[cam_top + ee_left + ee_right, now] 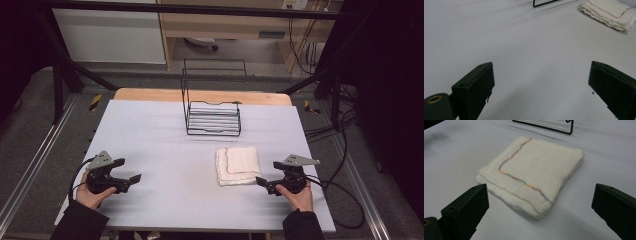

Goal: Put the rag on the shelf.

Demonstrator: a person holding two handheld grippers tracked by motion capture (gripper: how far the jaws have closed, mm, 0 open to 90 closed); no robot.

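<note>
1. Your left gripper rests low over the left of the pale grey table sheet, held in your left hand. Its jaws stand wide apart with nothing between them but bare sheet. From it, the cloth lies well apart, off to the right and a little farther from you.

2. The black wire rack with its tall back frame stands upright at the far middle of the table, beyond the cloth and not touching it. I judge it a likely place for the cloth, though nothing here settles that.

3. The folded cream cloth with multicoloured stitching along one hem lies flat on the sheet, right of centre. It is nearly square, its slightly longer side running away from you. In the right gripper view its thick folded corner points straight at the tool.

4. Your right gripper sits just beside the cloth's near right corner, jaws spread and empty, aimed leftward at it. This is clearly the nearer tool, so the coming move is yours on the right: a short push forward should bring that corner between the jaws.
</note>
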